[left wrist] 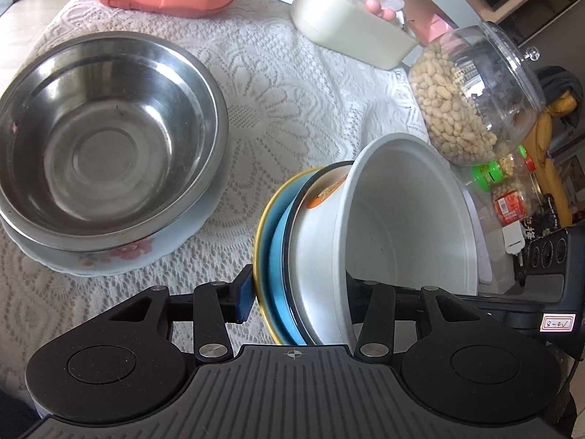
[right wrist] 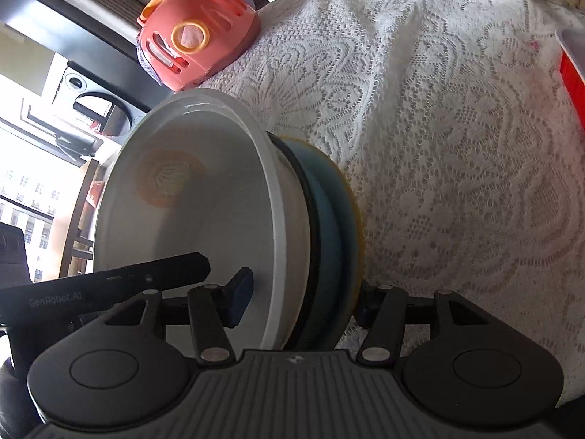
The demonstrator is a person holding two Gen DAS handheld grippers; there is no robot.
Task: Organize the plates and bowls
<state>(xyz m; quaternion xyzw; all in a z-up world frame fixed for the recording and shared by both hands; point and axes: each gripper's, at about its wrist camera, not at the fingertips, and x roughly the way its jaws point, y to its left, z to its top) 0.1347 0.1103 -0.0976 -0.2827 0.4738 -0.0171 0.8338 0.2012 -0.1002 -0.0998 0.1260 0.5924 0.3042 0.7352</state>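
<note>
Left claw (left wrist: 298, 298): clamped on the tilted stack of white bowl (left wrist: 402, 219), blue plate (left wrist: 279, 256) and yellow-rimmed plate (left wrist: 260, 226).
Right claw (right wrist: 303, 298): pinching the same stack from the other side, one finger inside the white bowl, one behind the plates.
Stack: held on edge above the lace-covered counter (left wrist: 285, 91), right of the steel bowl (left wrist: 106, 139).
Steel bowl: sits in a floral plate (left wrist: 120, 256).
Peanut jar (left wrist: 471, 95): beyond the stack.
</note>
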